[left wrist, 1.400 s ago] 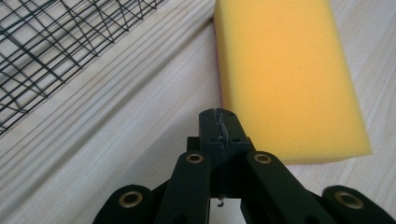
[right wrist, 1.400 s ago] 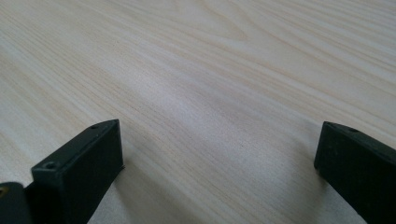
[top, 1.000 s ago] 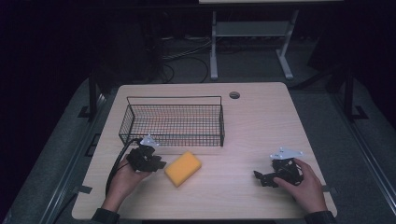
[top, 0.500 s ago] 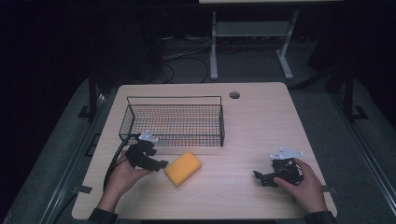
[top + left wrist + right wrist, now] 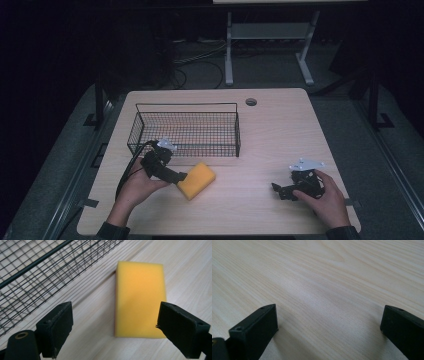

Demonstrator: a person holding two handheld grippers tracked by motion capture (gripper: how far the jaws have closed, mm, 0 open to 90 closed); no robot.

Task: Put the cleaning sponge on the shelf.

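Since the earlier high views, my left hand-held gripper point(image 5: 181, 176) has advanced toward the yellow sponge point(image 5: 197, 180), its tip now at the sponge's near-left edge; my right hand-held gripper point(image 5: 280, 190) has not shifted and rests low in the lower right of the frame. Left hand-held gripper: jaws spread wide, nothing between them yet. In the left gripper view the sponge point(image 5: 140, 298) lies flat on the worktop point(image 5: 190, 272), centre-right of the frame, its near short edge roughly level with the jaw tips, the right jaw overlapping its lower right corner and the left jaw standing well off its left side over bare wood. I judge this spread is kept so the jaws can straddle the sponge's width before closing; the approach looks offset, and I would need to move right to centre it. Wire basket point(image 5: 186, 129): stands just beyond the sponge in the upper left of the high view, near it but apart from it, and looks empty; I judge it the likely destination, which explains the sponge being taken from the side facing away from it. Right hand-held gripper: jaws spread, over bare worktop point(image 5: 319, 290), holding nothing; I judge it parked clear of the work so as not to obstruct the left.
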